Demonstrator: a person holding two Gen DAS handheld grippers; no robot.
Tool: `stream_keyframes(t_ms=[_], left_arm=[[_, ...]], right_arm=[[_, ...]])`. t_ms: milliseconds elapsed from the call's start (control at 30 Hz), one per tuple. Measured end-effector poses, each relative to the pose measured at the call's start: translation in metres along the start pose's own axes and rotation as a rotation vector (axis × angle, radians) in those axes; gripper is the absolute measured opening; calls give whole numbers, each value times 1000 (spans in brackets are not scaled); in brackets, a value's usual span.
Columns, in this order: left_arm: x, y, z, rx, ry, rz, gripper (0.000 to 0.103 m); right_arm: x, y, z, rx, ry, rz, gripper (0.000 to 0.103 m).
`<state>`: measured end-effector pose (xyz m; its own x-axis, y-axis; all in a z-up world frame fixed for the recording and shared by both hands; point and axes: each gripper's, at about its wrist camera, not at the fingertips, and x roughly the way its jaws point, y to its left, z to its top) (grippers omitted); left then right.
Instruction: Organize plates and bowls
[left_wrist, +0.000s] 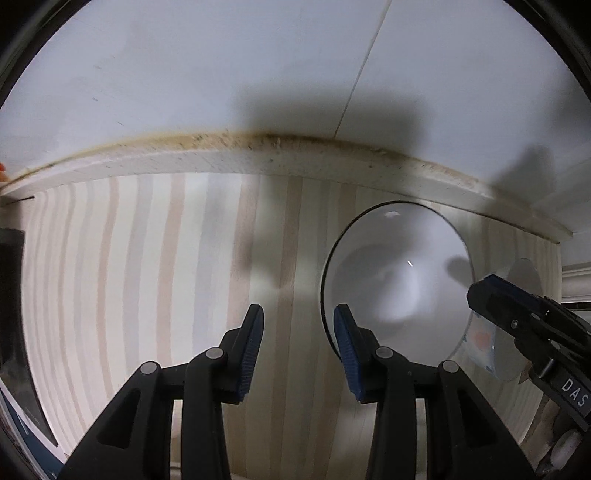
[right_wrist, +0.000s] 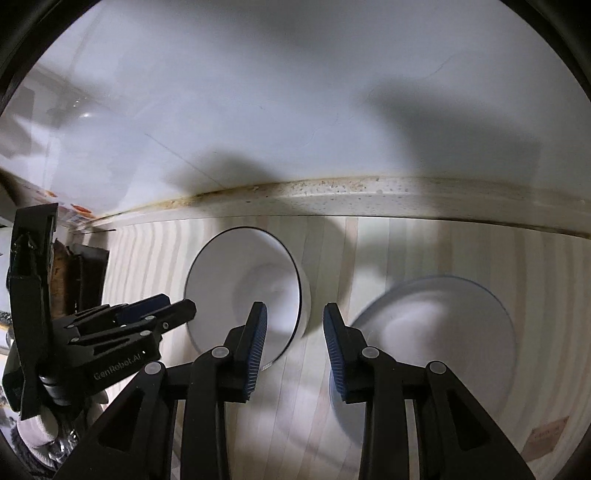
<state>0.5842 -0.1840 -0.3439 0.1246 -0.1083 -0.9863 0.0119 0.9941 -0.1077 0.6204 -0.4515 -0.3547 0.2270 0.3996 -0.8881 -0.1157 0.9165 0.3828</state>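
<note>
1. Left gripper (left_wrist: 298, 321) and right gripper (right_wrist: 294, 319): jaws apart, nothing between them.
2. Striped wooden board (left_wrist: 147, 277) carries a white bowl (right_wrist: 243, 280) and, just beside it, a plate (right_wrist: 443, 325), blurred.
3. Behind: stained ledge (right_wrist: 369, 201), then white wall (left_wrist: 184, 74).

left gripper (left_wrist: 298, 321) jaws apart, nothing between them, above the striped mat (left_wrist: 147, 280). white bowl (left_wrist: 397, 280) sits on mat near its far right edge, just right of the gripper's right finger. right gripper (left_wrist: 480, 291) enters from right, tip over the bowl's right rim. stained ledge (left_wrist: 258, 157) runs along mat's far edge.
</note>
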Motion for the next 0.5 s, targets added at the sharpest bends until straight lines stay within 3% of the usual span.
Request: stream_keyframes(t_ms=[200,300,500], left_arm=[[24,3,6,-23,53,-74,33],[29,-1,7,-5,53,-89,21],[27,-16,3,31,35,-79,18]], right_arm=[[22,3,9,-15,15,-8,34],[34,5,13,-24,37,-19,22],[42,9,17,-55,39,-57,9]])
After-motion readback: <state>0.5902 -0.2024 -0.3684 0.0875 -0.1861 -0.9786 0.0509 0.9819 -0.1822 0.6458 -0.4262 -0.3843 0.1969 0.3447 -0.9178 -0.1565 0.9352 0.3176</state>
